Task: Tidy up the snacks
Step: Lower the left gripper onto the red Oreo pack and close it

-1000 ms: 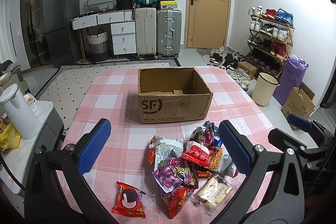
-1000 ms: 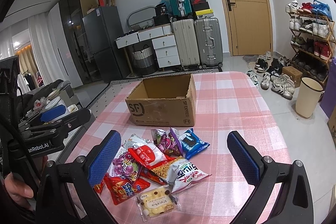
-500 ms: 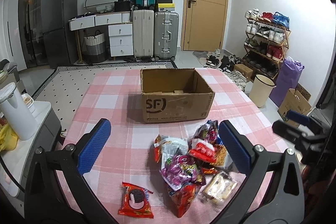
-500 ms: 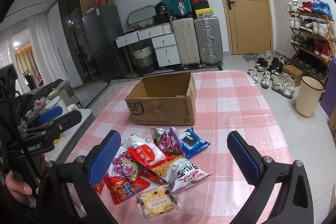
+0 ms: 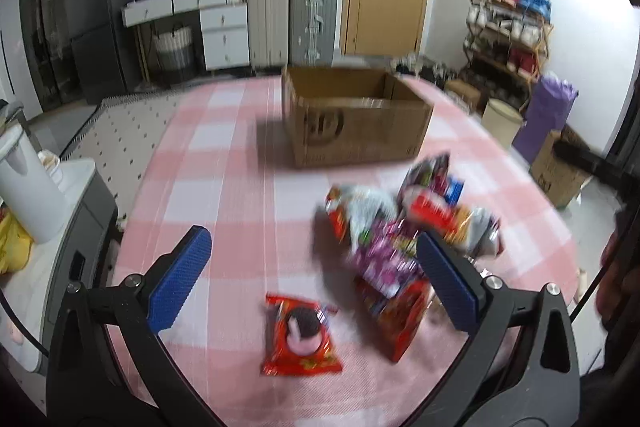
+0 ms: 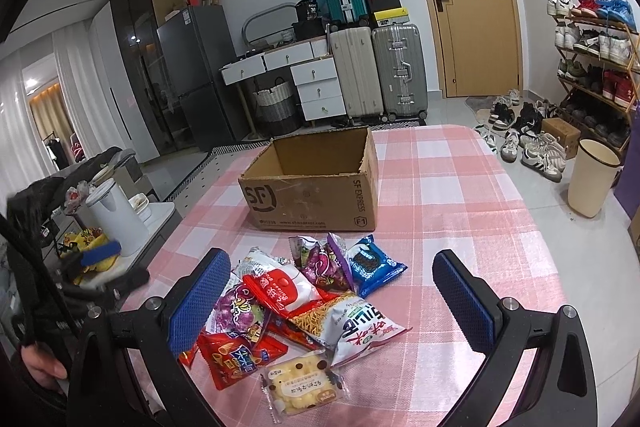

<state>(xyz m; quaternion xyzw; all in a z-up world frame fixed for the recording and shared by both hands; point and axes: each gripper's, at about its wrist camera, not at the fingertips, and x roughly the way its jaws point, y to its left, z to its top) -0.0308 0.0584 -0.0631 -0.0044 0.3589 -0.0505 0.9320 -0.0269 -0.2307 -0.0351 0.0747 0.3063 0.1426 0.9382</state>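
The left gripper (image 5: pixel 314 281) hangs above the pink checked tablecloth (image 5: pixel 224 163) with its blue-padded fingers (image 5: pixel 180 283) spread wide and nothing between them; a red cookie packet (image 5: pixel 301 335) lies on the cloth below the gap, apart from the main heap. That view is smeared by motion, so the heap of snack bags (image 5: pixel 404 227) to its right reads only as a jumble of red, purple and silver wrappers. The right gripper (image 6: pixel 330 301) is likewise released, jaws wide, holding nothing, and hovers over the same pile, sharp here: a blue cookie packet (image 6: pixel 372 263), a purple candy bag (image 6: pixel 320 263), a red-and-white bag (image 6: pixel 280 287), a white bag printed with fries (image 6: pixel 344 323), a red chip bag (image 6: pixel 236 359) and a clear-wrapped yellow pastry (image 6: pixel 302 385) nearest the camera. Behind the pile stands an open cardboard SF Express box (image 6: pixel 316 183), upright and apparently empty. A white kettle (image 6: pixel 116 219) sits on a side cabinet to the left of the table.
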